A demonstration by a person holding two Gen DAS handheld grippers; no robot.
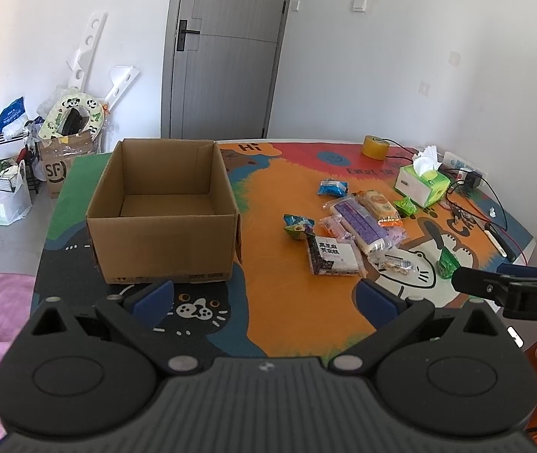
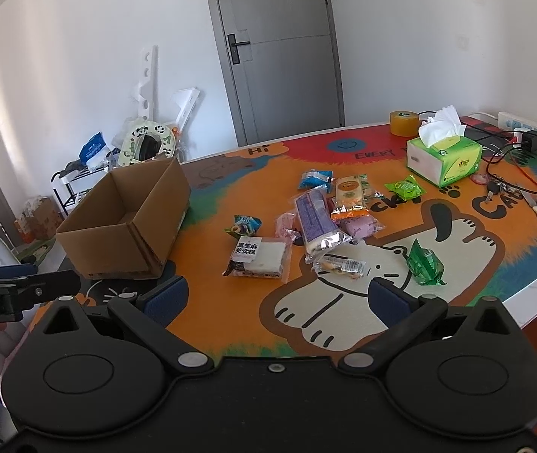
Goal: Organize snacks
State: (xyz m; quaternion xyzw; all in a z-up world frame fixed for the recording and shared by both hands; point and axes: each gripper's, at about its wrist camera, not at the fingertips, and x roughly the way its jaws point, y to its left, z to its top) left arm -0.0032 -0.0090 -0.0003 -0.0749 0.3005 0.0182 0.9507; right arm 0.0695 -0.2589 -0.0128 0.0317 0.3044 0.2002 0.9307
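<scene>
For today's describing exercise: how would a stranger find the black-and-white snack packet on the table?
Start at the open cardboard box on the colourful table mat. The snack pile lies to its right; the black-and-white packet is at the pile's near-left edge. Only it has bold black characters on white.

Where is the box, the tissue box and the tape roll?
box (image 1: 162,243): left wrist view, on its front wall.
tissue box (image 2: 453,160): right wrist view, on its green side.
tape roll (image 2: 403,124): right wrist view, on its outer side.

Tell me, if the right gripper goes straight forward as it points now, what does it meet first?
Probably the clear-wrapped snack packet lying ahead between the open fingers of the right gripper; depth is unclear, so it may meet the table mat first.
</scene>
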